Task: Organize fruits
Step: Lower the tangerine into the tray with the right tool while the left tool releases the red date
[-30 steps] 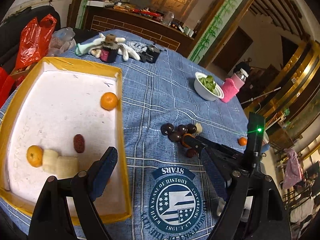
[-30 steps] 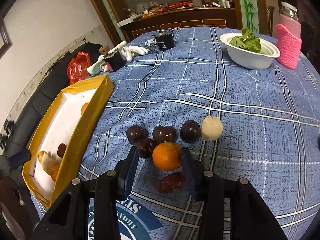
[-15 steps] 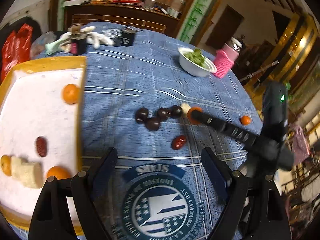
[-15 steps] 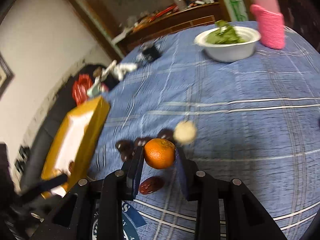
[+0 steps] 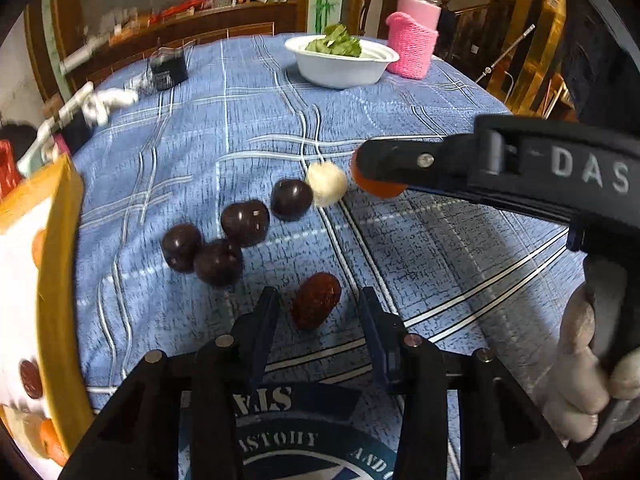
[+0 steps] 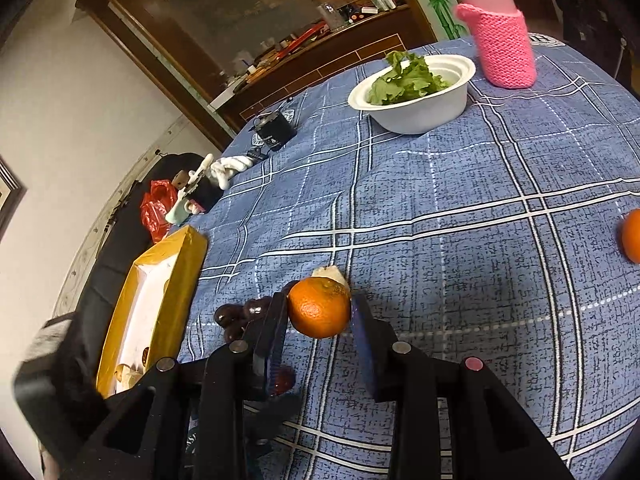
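My right gripper [image 6: 319, 312] is shut on an orange [image 6: 319, 307] and holds it above the blue cloth; the same orange [image 5: 378, 187] peeks out under that gripper in the left wrist view. My left gripper [image 5: 318, 304] is open, its fingers on either side of a red date [image 5: 316, 300] lying on the cloth. Several dark round fruits [image 5: 218, 262] and a white peeled fruit [image 5: 327, 182] lie just beyond. The yellow-rimmed tray [image 5: 54, 280] with fruit inside is at the left, and shows in the right wrist view [image 6: 176, 292] too.
A white bowl of greens [image 6: 416, 110] and a pink-sleeved bottle [image 6: 502, 46] stand at the far side. Another orange [image 6: 632, 236] lies at the right edge. A black box [image 6: 274, 132], gloves and a red bag [image 6: 158, 208] sit far left.
My right gripper has closed on the orange and lifted it off the cloth. My left gripper has swung from the tray over to the red date, its fingers now closer together around it.
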A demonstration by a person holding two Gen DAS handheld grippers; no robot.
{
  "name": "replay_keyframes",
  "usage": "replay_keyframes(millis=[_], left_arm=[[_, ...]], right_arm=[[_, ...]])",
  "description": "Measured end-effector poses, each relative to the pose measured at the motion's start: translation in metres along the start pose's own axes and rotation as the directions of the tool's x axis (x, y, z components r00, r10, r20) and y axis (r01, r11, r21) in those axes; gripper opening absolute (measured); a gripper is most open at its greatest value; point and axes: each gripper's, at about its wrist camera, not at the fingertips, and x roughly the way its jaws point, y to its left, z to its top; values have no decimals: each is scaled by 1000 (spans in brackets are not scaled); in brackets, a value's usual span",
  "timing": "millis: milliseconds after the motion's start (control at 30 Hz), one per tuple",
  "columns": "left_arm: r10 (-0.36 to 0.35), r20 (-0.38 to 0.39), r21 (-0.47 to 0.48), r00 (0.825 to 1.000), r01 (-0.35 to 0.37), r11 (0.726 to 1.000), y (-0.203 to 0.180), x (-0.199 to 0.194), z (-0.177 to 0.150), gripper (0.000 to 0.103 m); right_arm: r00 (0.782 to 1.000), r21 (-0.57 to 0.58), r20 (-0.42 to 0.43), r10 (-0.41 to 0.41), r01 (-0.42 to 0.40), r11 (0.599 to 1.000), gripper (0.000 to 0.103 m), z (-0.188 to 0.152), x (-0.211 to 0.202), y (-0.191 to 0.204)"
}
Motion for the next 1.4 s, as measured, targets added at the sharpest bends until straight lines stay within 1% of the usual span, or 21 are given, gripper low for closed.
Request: replay_keyframes(millis=[33, 100, 200, 300, 400, 467, 600, 667, 767, 867, 900, 967, 1000, 1067, 1133, 1233, 1267, 1300, 1333, 1367, 1400], left_arm=[[18, 2, 10, 1000, -18, 1000, -2, 0, 0, 22], [11, 1, 3, 1000, -11, 1000, -2, -2, -1, 22], [5, 22, -40, 1000, -5, 999, 5, -12, -4, 22], [-17, 72, -130, 997, 26, 991, 25, -37, -7, 22], [-6, 123, -198, 992, 31, 980, 48, -63, -11, 22], [17, 155, -239, 988, 21, 971, 68, -85, -16, 22], [114, 188, -313, 976, -50, 948, 110, -122, -35, 23], [155, 190, -368, 970, -76, 927, 137, -135, -49, 23], [227, 163, -461, 960, -129, 878, 181, -149, -75, 23], [250, 135, -527, 959, -144, 837, 209, -152, -94, 23], [253, 125, -547, 959, -146, 824, 218, -151, -100, 23], [250, 111, -578, 962, -142, 803, 232, -148, -108, 23], [244, 106, -593, 964, -136, 794, 237, -146, -113, 23], [234, 105, -603, 967, -125, 788, 242, -145, -121, 23], [224, 102, -618, 969, -115, 777, 248, -143, -128, 23], [213, 107, -642, 971, -96, 760, 256, -144, -137, 23], [209, 107, -648, 972, -91, 756, 258, -145, -139, 25], [198, 112, -657, 974, -77, 750, 261, -148, -142, 34], [189, 120, -665, 975, -63, 745, 264, -150, -144, 40], [184, 137, -671, 973, -46, 740, 266, -155, -147, 51], [185, 147, -672, 972, -39, 740, 266, -159, -147, 57]], right_arm=[[1000, -1, -1, 1, -1, 1000, 35, 0, 0, 0], [1000, -4, -3, 2, -2, 1000, 35, -1, 1, 0], [1000, 2, -4, 9, -9, 1000, 35, -2, 1, -1], [1000, 18, -12, 19, -19, 1000, 35, -3, 3, -5], [1000, 19, -15, 19, -19, 1000, 35, -4, 5, -5], [1000, 13, -14, 19, -19, 1000, 35, -4, 6, -4], [1000, -18, -12, 3, -3, 1000, 35, -10, 9, 3], [1000, -31, -16, -5, 5, 999, 35, -14, 10, 7], [1000, -44, -19, -16, 15, 999, 35, -22, 10, 15], [1000, -45, -26, 12, -13, 999, 35, -35, 3, 31], [998, -52, -37, 50, -52, 997, 35, -43, 1, 44], [994, -85, -62, 89, -94, 992, 36, -54, -1, 67], [991, -123, -80, 104, -113, 986, 36, -61, -1, 87], [986, -166, -106, 128, -145, 975, 36, -71, 2, 115], [976, -206, -144, 163, -190, 960, 36, -81, 7, 145], [964, -257, -192, 184, -230, 939, 36, -93, 20, 180], [959, -265, -209, 191, -243, 933, 36, -96, 25, 188], [954, -273, -227, 194, -254, 928, 36, -100, 31, 197], [951, -284, -243, 190, -257, 924, 36, -104, 38, 206], [949, -295, -256, 184, -257, 920, 36, -108, 45, 212], [947, -302, -266, 178, -257, 918, 36, -110, 49, 214]])
